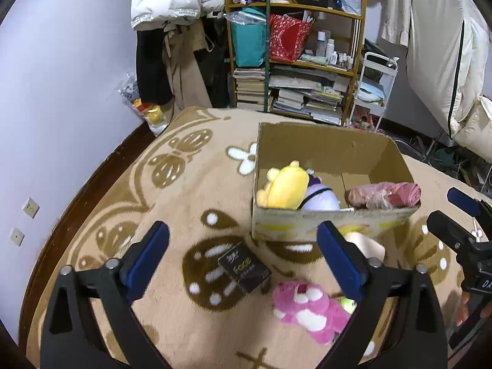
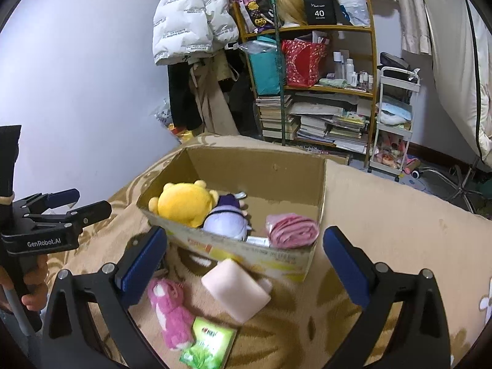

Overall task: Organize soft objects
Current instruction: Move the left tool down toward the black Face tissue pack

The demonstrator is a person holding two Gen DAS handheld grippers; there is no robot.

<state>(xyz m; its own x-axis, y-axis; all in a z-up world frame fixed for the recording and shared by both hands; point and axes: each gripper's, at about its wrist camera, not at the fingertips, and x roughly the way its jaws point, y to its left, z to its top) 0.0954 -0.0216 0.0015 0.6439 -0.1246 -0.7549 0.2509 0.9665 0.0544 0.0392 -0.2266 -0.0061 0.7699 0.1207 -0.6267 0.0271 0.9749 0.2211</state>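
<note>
Cardboard box (image 2: 278, 166) sits open on a tan patterned blanket (image 1: 172, 203). Inside, left to right: yellow plush (image 2: 184, 204), purple-and-white plush (image 2: 226, 223), and a rolled pink cloth (image 2: 292, 230) against the right wall, in clear wrap as seen from the left wrist view.

Outside, near the box's front wall: a pale pink folded pad (image 2: 236, 289) just beside the cardboard; a pink plush bear (image 2: 169, 312) lying nearer and to the left; a green packet (image 2: 209, 349) at the bear's right, touching or nearly so. A dark box with gold lettering (image 1: 244, 267) lies left of the bear in the left wrist view.

Left gripper (image 1: 243, 255): fingers spread wide, holding nothing, above the blanket with the dark box between them. Right gripper (image 2: 244, 261): fingers likewise wide apart, nothing held, the pink pad between them. Cluttered shelf (image 2: 310, 86) stands far behind.
</note>
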